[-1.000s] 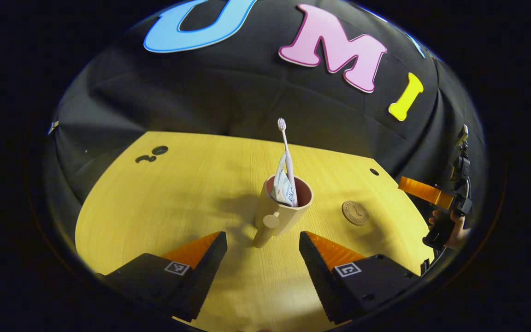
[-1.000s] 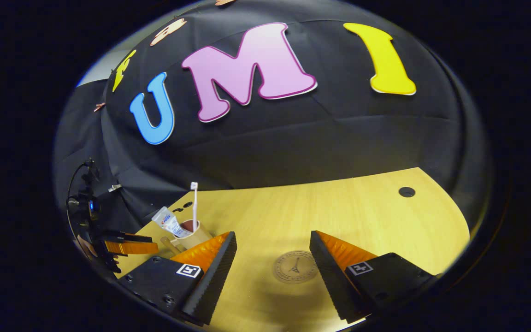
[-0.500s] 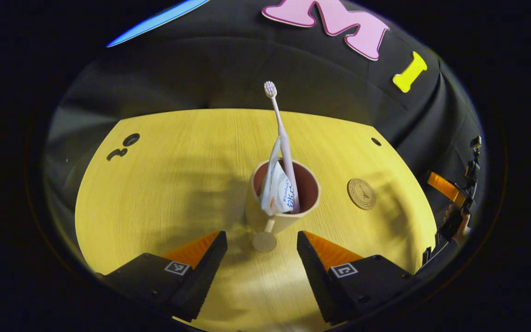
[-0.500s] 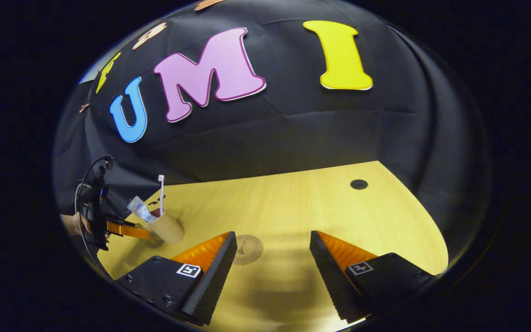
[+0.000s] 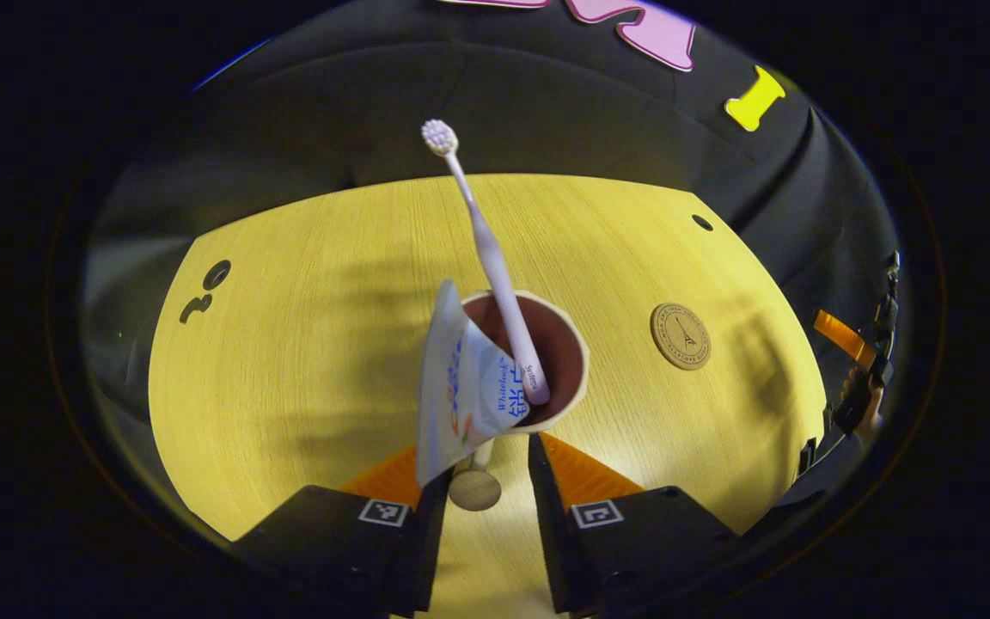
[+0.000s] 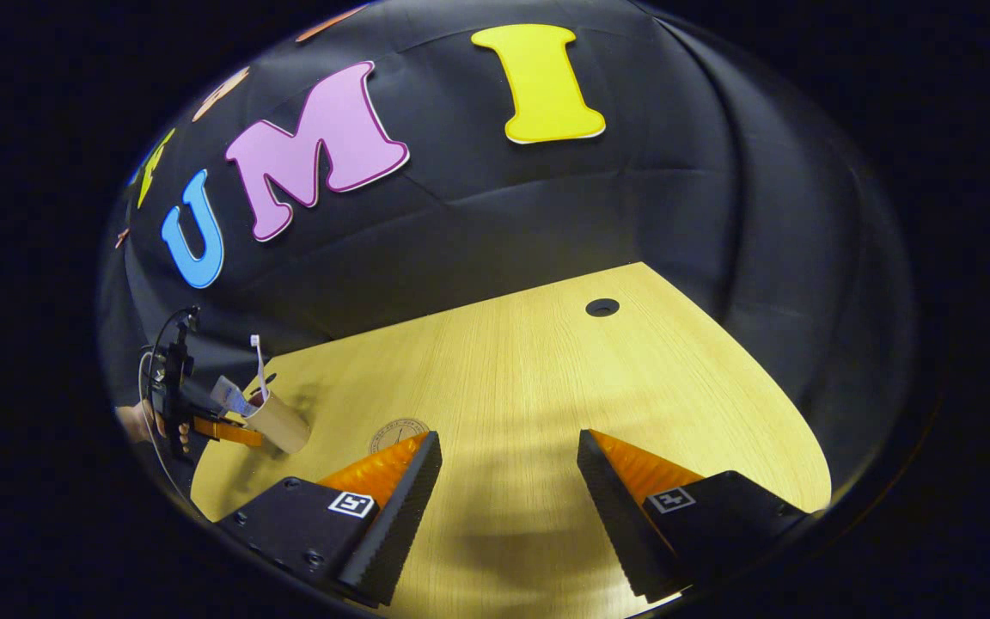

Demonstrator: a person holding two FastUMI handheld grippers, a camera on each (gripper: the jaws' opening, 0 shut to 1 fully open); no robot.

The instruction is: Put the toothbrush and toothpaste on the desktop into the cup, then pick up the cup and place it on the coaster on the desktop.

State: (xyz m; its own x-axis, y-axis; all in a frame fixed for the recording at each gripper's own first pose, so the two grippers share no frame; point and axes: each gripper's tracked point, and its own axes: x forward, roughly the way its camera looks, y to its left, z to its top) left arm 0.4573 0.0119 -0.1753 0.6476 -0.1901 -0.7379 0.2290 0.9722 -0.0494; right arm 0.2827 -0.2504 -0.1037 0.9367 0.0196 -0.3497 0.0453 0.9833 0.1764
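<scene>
The tan cup [image 5: 568,391] stands on the wooden desktop [image 5: 306,344] with the toothbrush [image 5: 486,249] and the toothpaste tube [image 5: 461,387] leaning in it. Its peg handle [image 5: 474,486] lies between the fingers of my left gripper [image 5: 486,447], whose jaws stand narrow around it, with a sliver of table still showing on the right side. The round coaster [image 5: 680,335] lies to the right of the cup. The right gripper view shows the cup [image 6: 280,423] far left, the coaster [image 6: 392,430], and my right gripper [image 6: 508,447] open over bare table.
A cable hole [image 5: 702,223] sits at the back right of the desktop, and a larger hole [image 5: 216,275] at the left. The right gripper and the hand holding it [image 5: 856,378] hang off the table's right edge. The black cloth wall stands behind the desk.
My left gripper has moved forward over the cup's handle and its jaws have narrowed around it. My right gripper has swung to the right, away from the coaster.
</scene>
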